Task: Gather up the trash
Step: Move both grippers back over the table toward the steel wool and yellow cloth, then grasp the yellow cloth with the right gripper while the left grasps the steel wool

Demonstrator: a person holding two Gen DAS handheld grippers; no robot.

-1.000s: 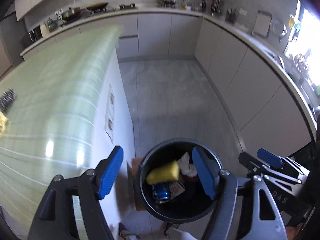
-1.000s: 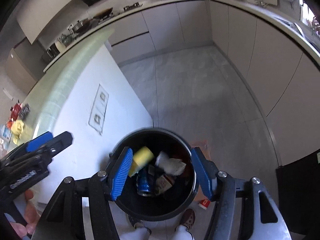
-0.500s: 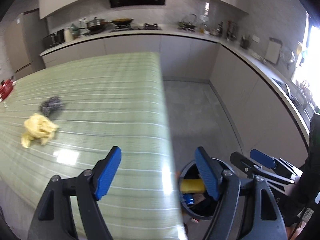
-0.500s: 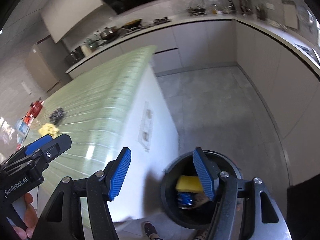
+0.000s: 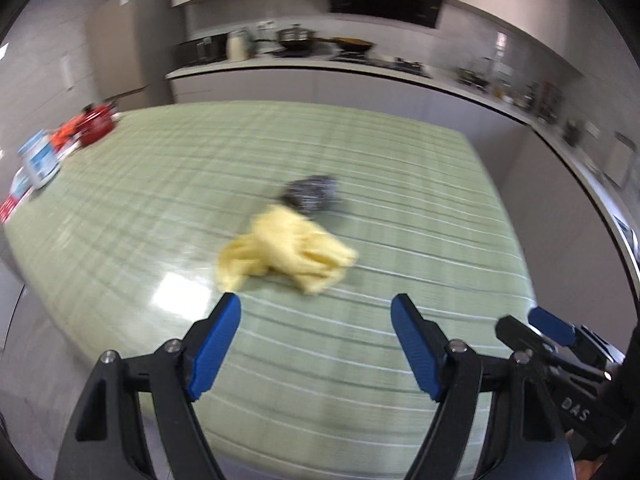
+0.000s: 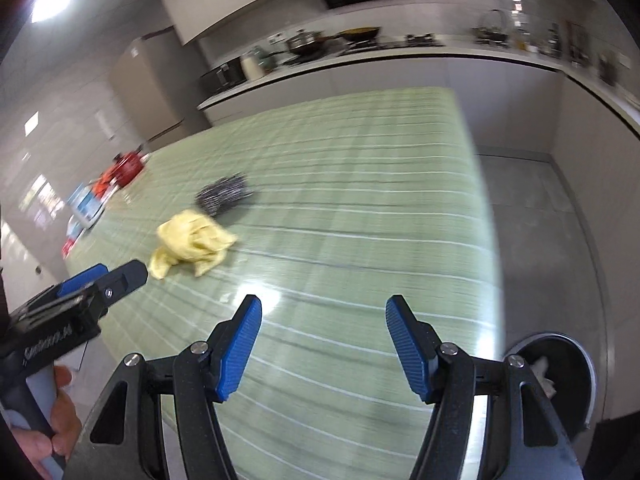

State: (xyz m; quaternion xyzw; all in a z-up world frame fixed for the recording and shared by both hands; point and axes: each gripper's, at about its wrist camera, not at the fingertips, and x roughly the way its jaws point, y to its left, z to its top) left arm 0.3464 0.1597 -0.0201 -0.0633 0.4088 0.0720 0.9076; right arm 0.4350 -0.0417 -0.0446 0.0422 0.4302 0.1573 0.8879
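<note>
left gripper [image 5: 316, 338]: jaws apart, empty, over near bench edge | right gripper [image 6: 324, 344]: jaws apart, empty, over bench [image 6: 360, 208] | yellow rag [image 5: 286, 254]: crumpled mid-bench, ahead of left gripper | steel scrubber [image 5: 314, 196]: touching rag's far side | bin [image 6: 576, 368]: on floor right of bench, white scrap inside

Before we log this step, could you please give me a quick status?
Left claw and right claw open, empty. Yellow rag and steel scourer on table. Path clear.
</note>
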